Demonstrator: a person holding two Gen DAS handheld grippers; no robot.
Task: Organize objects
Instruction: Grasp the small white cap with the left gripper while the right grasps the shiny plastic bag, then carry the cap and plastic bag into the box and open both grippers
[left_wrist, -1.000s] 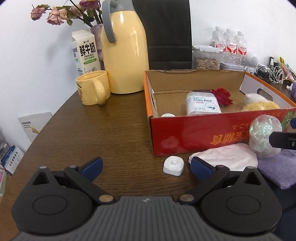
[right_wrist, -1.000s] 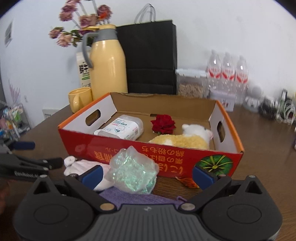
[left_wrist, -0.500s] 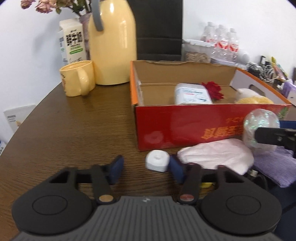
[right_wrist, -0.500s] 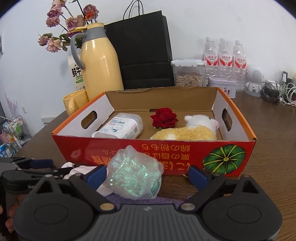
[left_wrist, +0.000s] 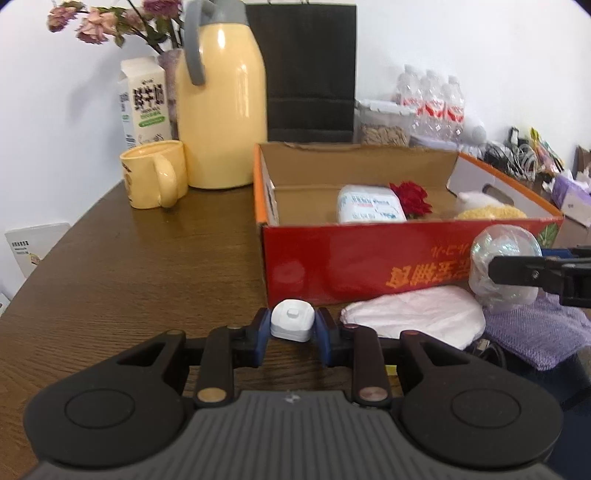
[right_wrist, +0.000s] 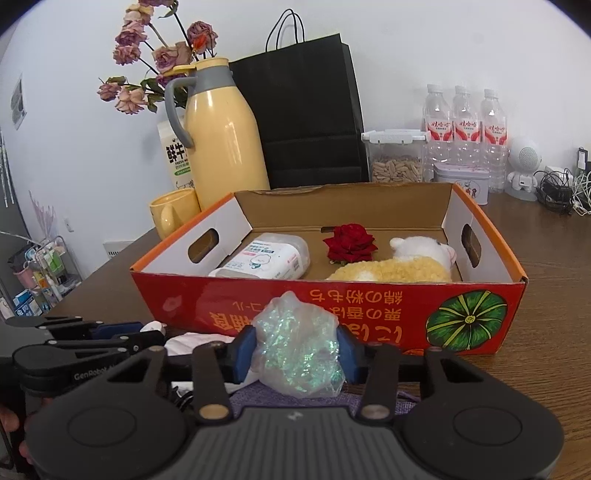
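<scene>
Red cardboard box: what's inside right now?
Inside the red cardboard box: a white wipes pack, a red rose and a yellow-and-white plush toy. The front wall hides the floor nearest the camera.

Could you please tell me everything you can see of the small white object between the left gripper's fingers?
The small white object is a rounded, squarish block, seemingly smooth plastic, with a small raised square button on top. It sits flat on the wooden table just before the red box. The left gripper is closing on it, its blue pads at both sides.
</scene>
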